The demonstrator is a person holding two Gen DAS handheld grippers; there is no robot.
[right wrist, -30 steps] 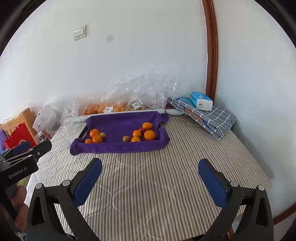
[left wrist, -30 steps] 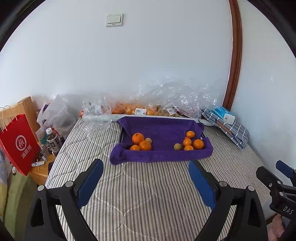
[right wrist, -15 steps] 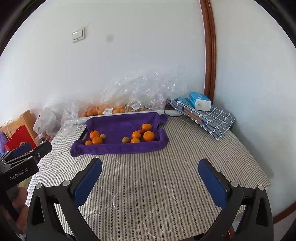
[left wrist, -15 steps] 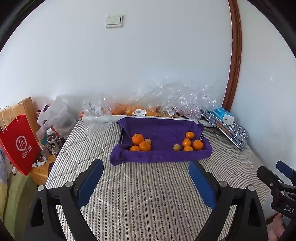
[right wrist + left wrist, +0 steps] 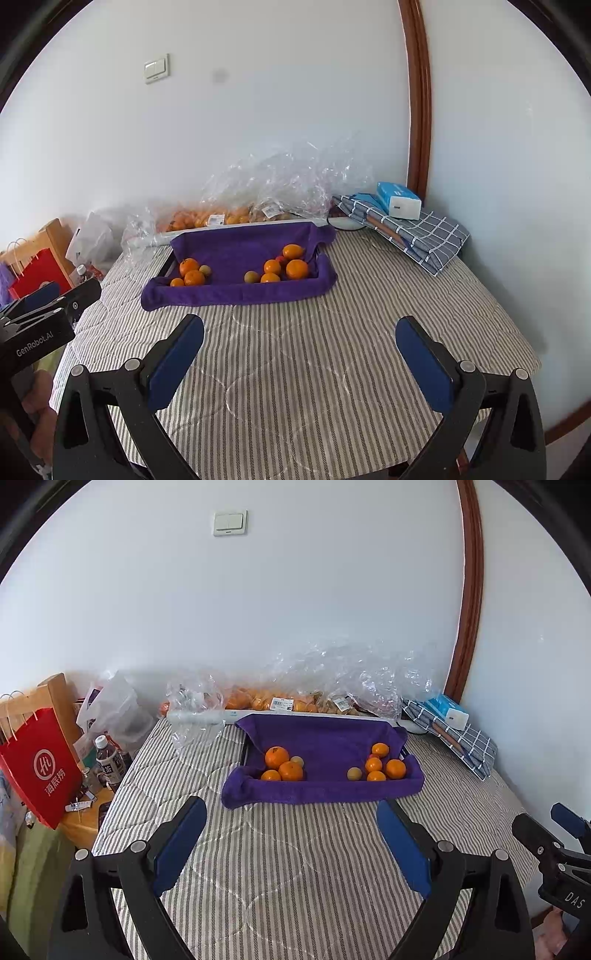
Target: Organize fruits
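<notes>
A tray lined with a purple towel (image 5: 325,738) (image 5: 236,243) sits on the striped bed. A left cluster of oranges (image 5: 284,766) (image 5: 190,273) and a right cluster (image 5: 382,766) (image 5: 286,266) lie in it, each with a small yellowish-green fruit (image 5: 354,774) (image 5: 251,276) beside it. My left gripper (image 5: 291,823) is open and empty, well short of the tray. My right gripper (image 5: 301,338) is open and empty, also short of the tray.
Clear plastic bags of more fruit (image 5: 291,701) (image 5: 229,216) lie against the wall behind the tray. A folded checked cloth with a blue tissue pack (image 5: 399,195) lies at the right. A red paper bag (image 5: 40,768) and bottles (image 5: 107,764) stand at the left.
Both grippers have drawn back slightly from the tray; the tray looks a little smaller. The jaws stay open.
</notes>
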